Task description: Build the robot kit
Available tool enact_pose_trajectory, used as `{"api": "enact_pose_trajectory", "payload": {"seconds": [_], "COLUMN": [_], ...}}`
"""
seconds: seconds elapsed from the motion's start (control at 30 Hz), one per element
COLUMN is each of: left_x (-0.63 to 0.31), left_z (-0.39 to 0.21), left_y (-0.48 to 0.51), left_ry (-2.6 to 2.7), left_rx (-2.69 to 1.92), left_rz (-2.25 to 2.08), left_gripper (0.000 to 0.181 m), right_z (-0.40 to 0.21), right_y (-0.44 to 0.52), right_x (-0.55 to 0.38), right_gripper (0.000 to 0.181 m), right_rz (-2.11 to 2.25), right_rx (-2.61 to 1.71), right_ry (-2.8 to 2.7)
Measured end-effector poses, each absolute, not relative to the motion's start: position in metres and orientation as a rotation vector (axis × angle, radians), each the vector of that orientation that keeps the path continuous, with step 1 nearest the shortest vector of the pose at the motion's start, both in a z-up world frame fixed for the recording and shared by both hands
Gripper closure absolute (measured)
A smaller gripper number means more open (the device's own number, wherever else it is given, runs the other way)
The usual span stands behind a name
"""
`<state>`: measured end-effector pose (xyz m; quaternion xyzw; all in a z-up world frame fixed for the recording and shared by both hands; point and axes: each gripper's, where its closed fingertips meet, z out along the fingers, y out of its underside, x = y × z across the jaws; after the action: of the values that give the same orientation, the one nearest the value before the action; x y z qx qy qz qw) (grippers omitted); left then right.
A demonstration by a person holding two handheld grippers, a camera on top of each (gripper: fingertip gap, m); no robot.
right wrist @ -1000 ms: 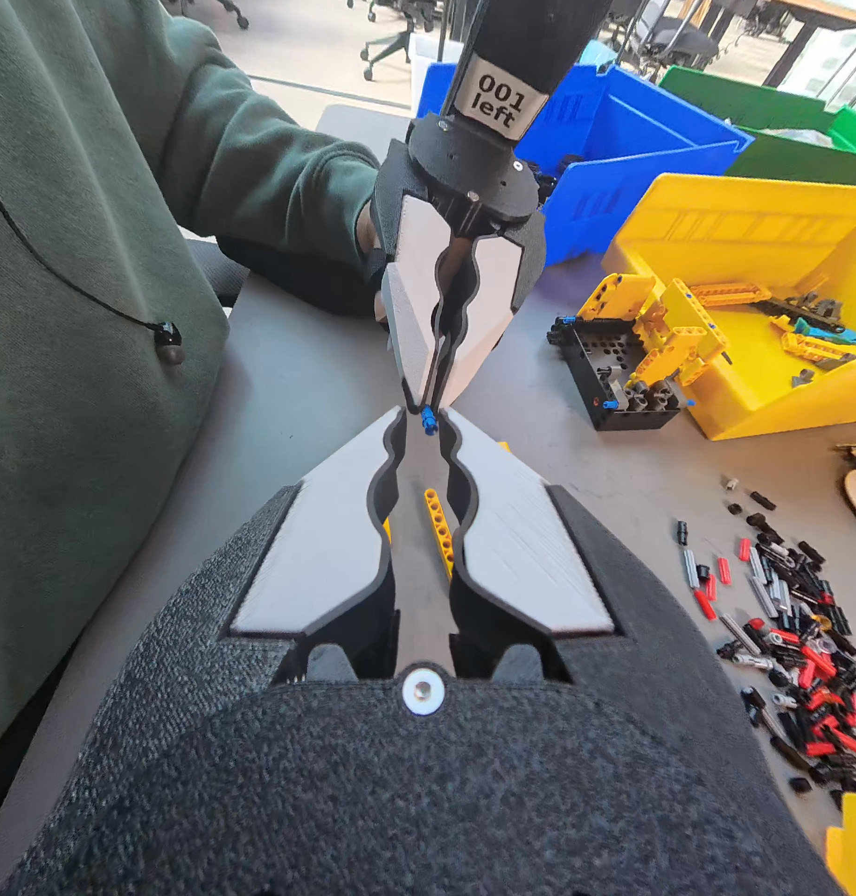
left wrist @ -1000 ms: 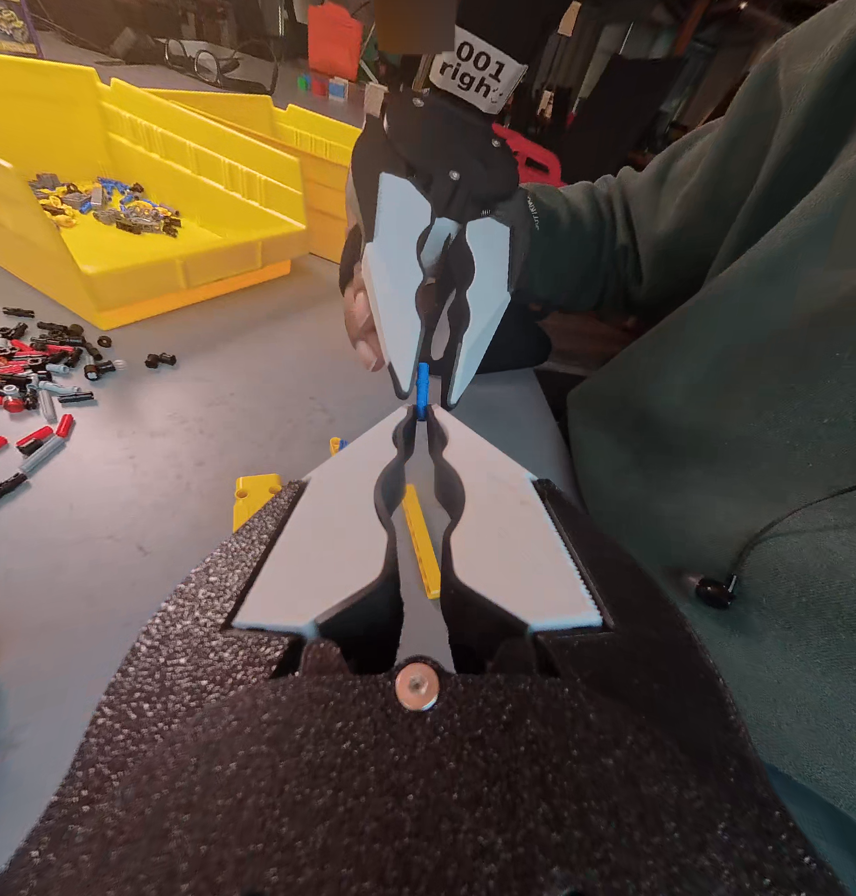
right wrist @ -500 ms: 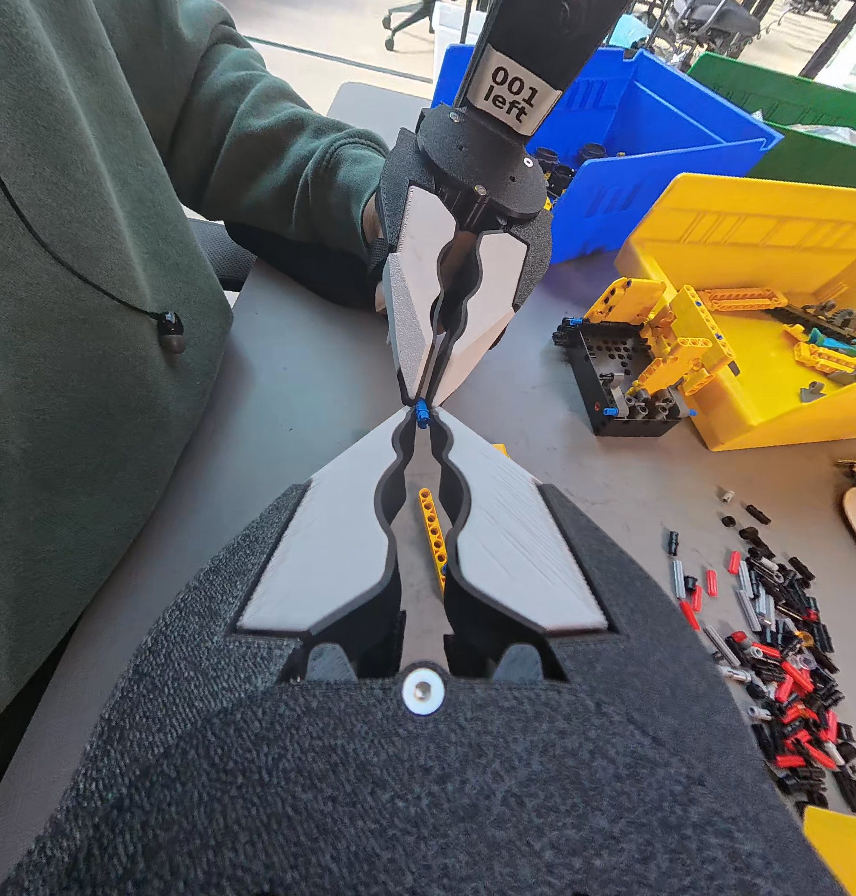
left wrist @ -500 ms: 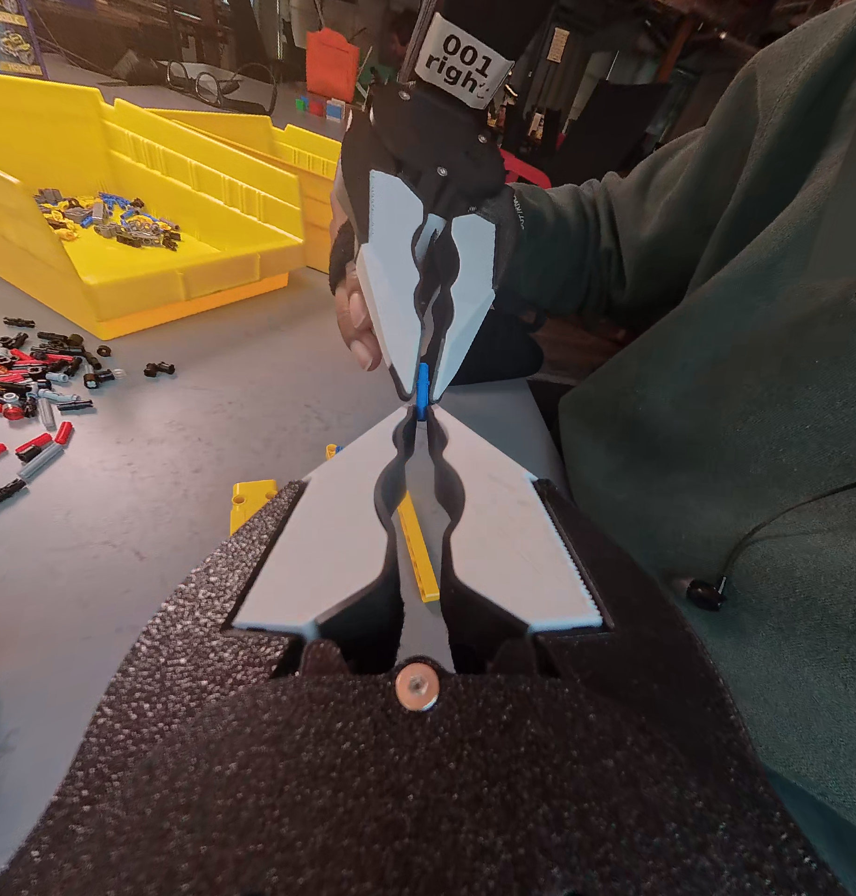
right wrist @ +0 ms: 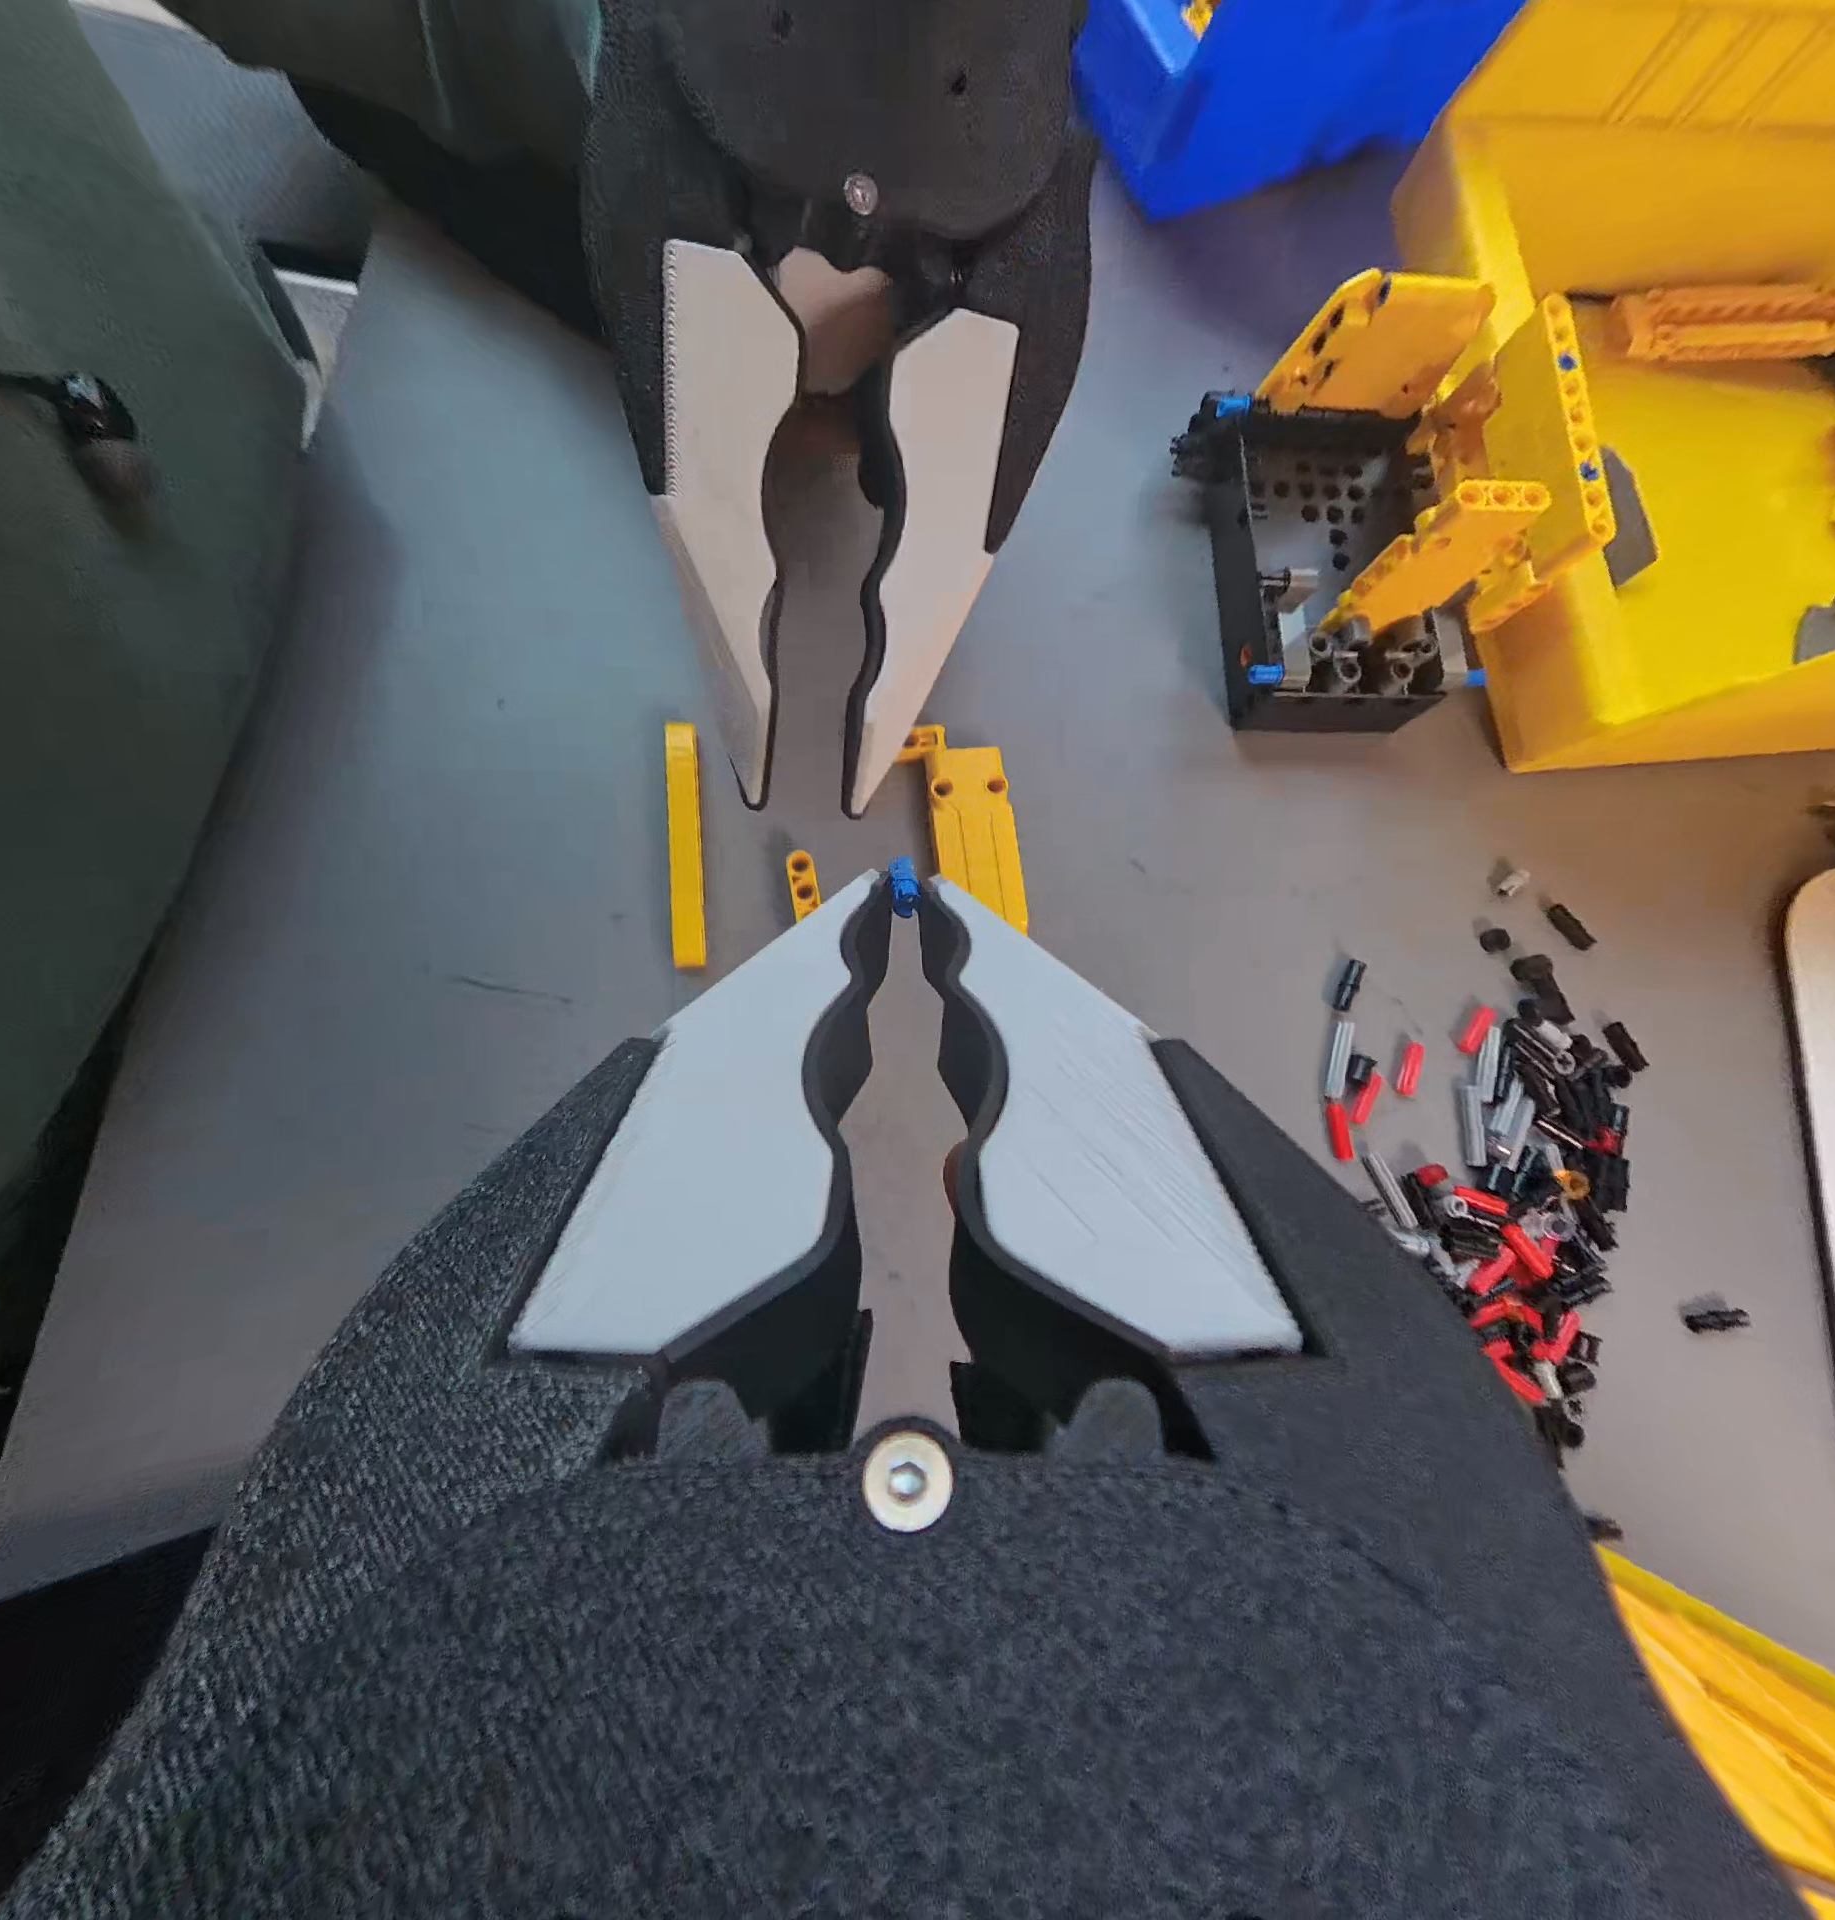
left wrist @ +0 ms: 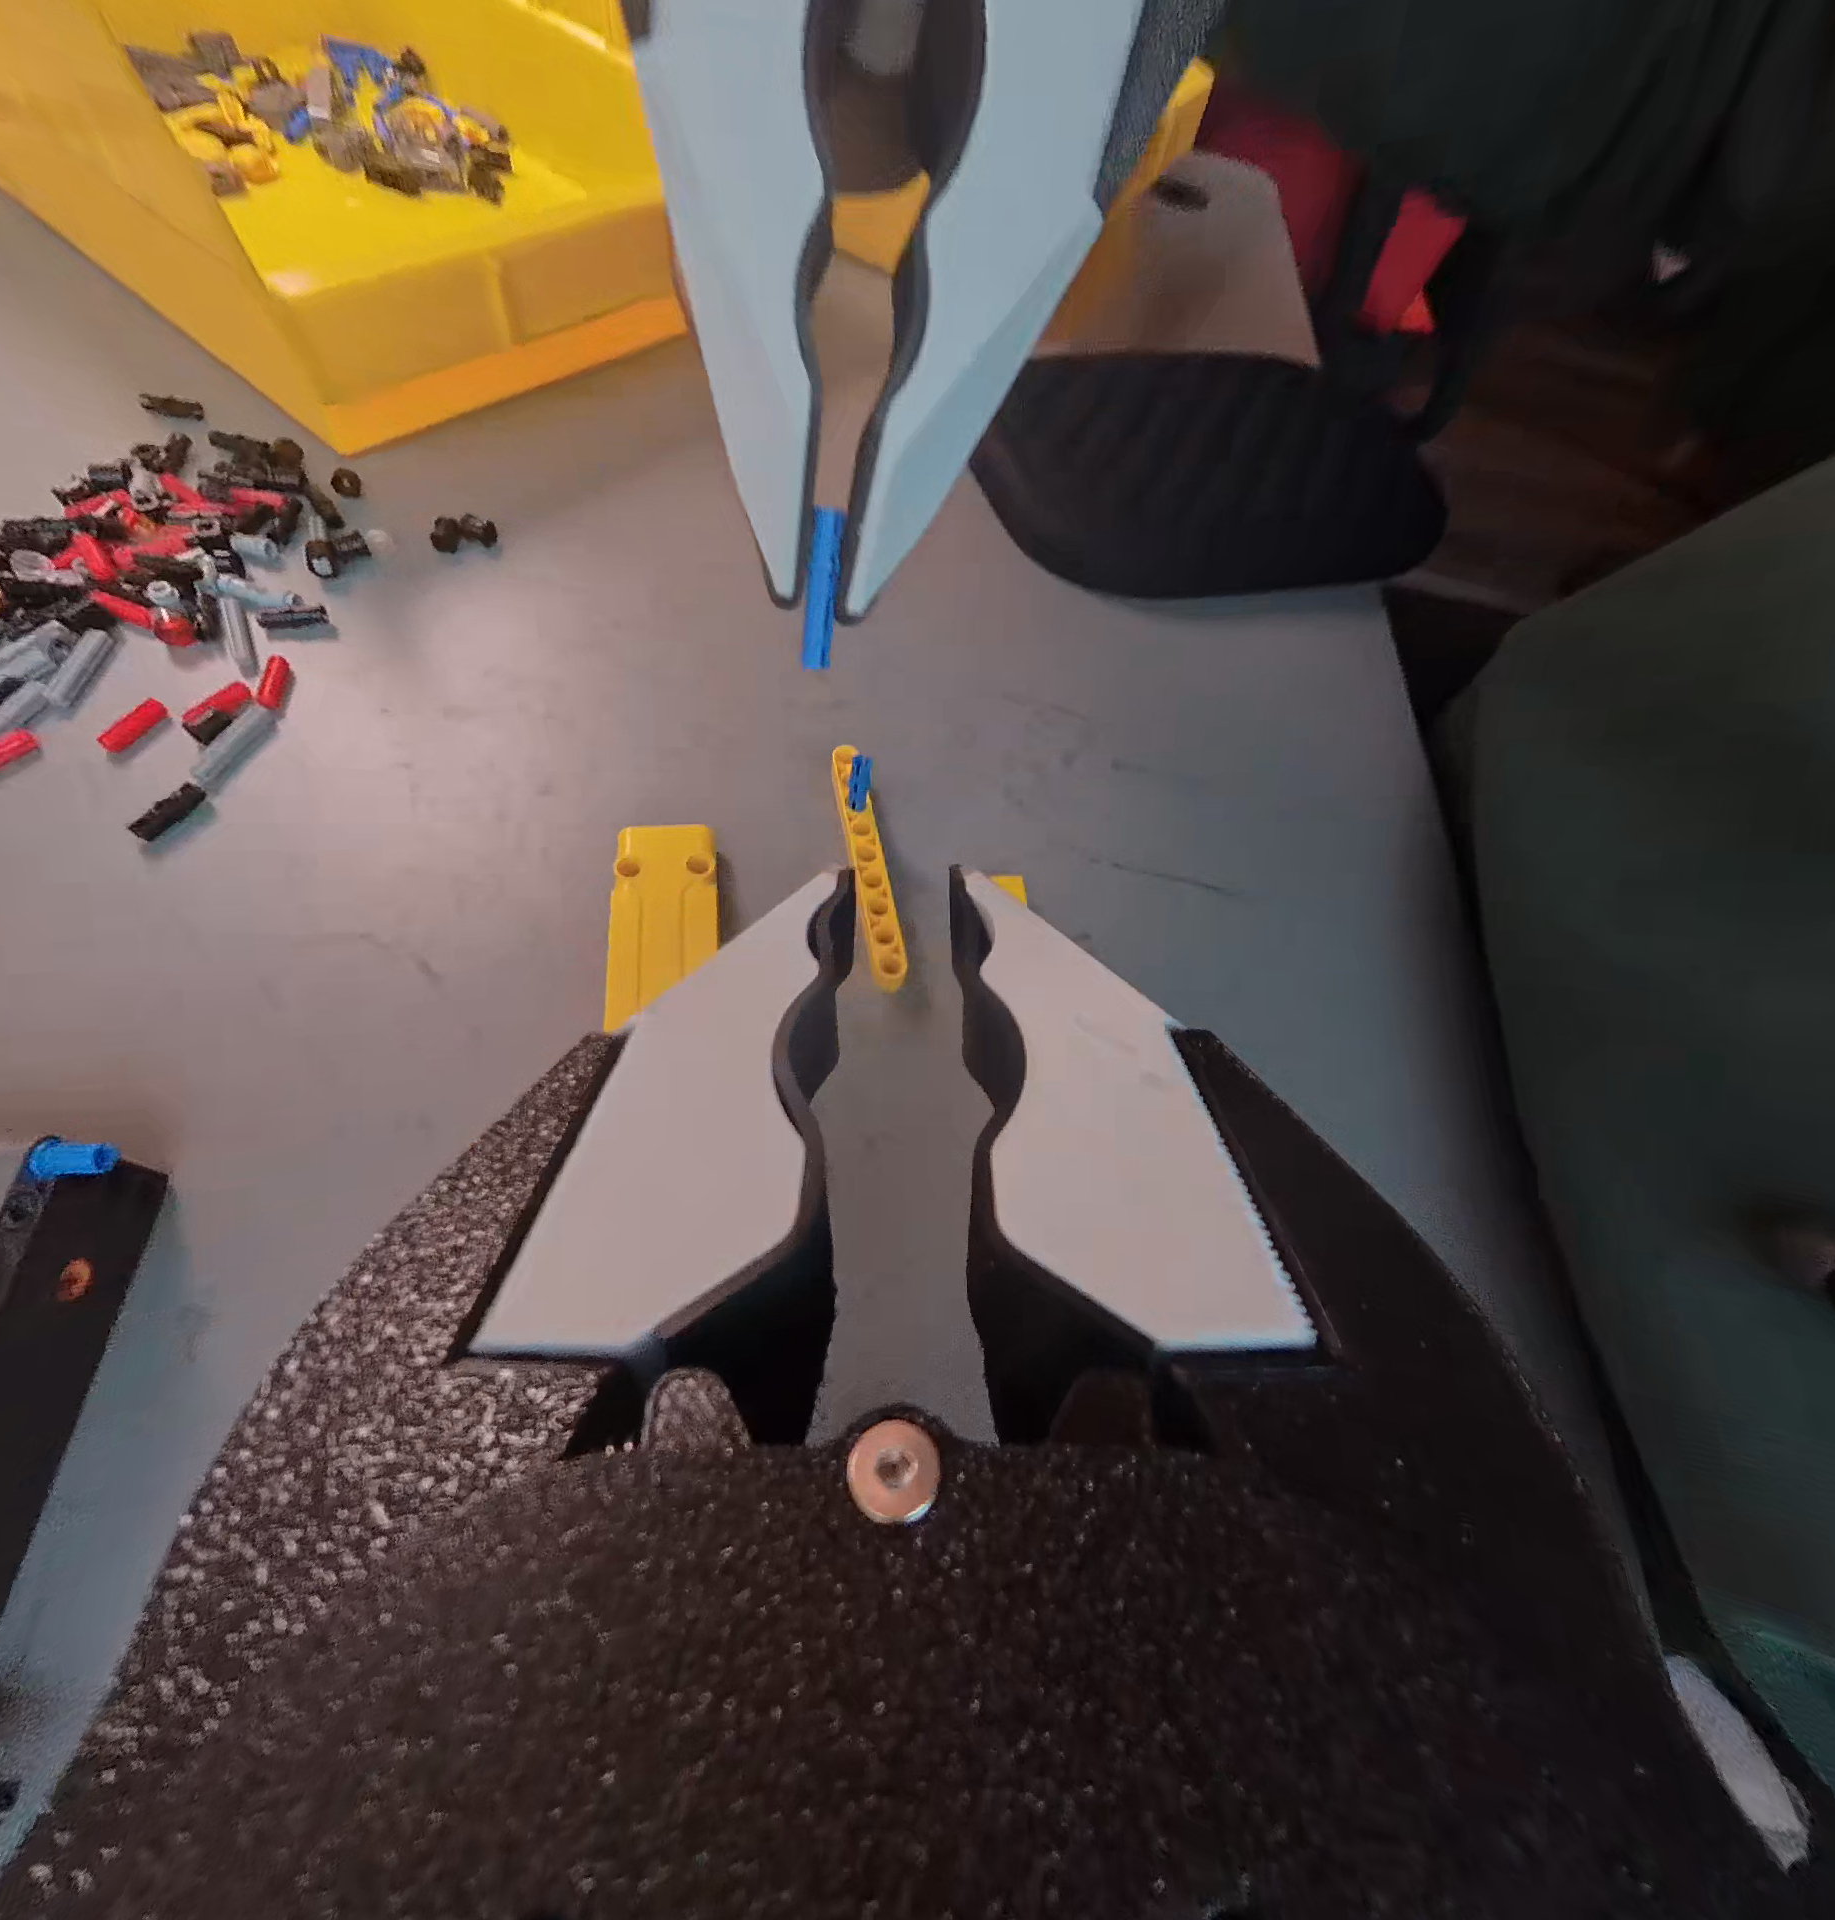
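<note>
My right gripper [right wrist: 900,891] is closed on a small blue pin [right wrist: 901,885], which stands out from its fingertips; in the left wrist view the same gripper [left wrist: 817,603] hangs above the grey surface [left wrist: 456,831] with the pin [left wrist: 819,587] pointing downward. My left gripper [left wrist: 897,883] stands narrowly parted and holds nothing; in the right wrist view it [right wrist: 804,808] hovers just beyond the pin, tips apart from it.

Directly below, a long yellow beam with holes [left wrist: 869,883] lies flat on the surface, its near end between the left fingertips without touching them. A second small blue piece [left wrist: 860,781] sits at the beam's far end; whether it is seated in a hole I cannot tell. A broader yellow panel [left wrist: 661,914] lies just beside the beam, and a plain yellow bar [right wrist: 685,844] lies on the other side.

As to progress, one pin is in hand and clear of the beam, and the beam's remaining holes look unfilled.

Farther off lie a scatter of red, black and grey pins [left wrist: 113,592], a yellow bin of parts [left wrist: 393,260], a blue bin [right wrist: 1256,94], and a black and yellow partial assembly [right wrist: 1339,561].
</note>
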<state>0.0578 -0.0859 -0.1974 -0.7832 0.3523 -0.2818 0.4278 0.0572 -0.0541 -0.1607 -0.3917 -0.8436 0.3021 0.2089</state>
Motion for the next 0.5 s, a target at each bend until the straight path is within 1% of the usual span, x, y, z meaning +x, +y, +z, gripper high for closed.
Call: {"api": "enact_pose_trajectory", "payload": {"seconds": [0.27, 0.4, 0.5], "left_x": [0.063, 0.064, 0.065], "left_z": [-0.233, -0.241, -0.241], "left_y": [-0.085, -0.084, -0.083], "left_ry": [0.958, 0.998, 0.997], "left_rx": [-2.128, -2.151, -2.152], "left_rz": [-0.508, -0.421, -0.419], "left_gripper": [0.166, 0.167, 0.17], "right_z": [-0.2, -0.213, -0.219], "right_y": [-0.064, -0.072, -0.073], "right_x": [0.065, 0.066, 0.065], "right_gripper": [0.177, 0.177, 0.177], "right_rz": [0.615, 0.563, 0.52], "right_rx": [-1.052, -1.025, -1.011], "right_ry": [-2.612, -2.66, -2.683]}}
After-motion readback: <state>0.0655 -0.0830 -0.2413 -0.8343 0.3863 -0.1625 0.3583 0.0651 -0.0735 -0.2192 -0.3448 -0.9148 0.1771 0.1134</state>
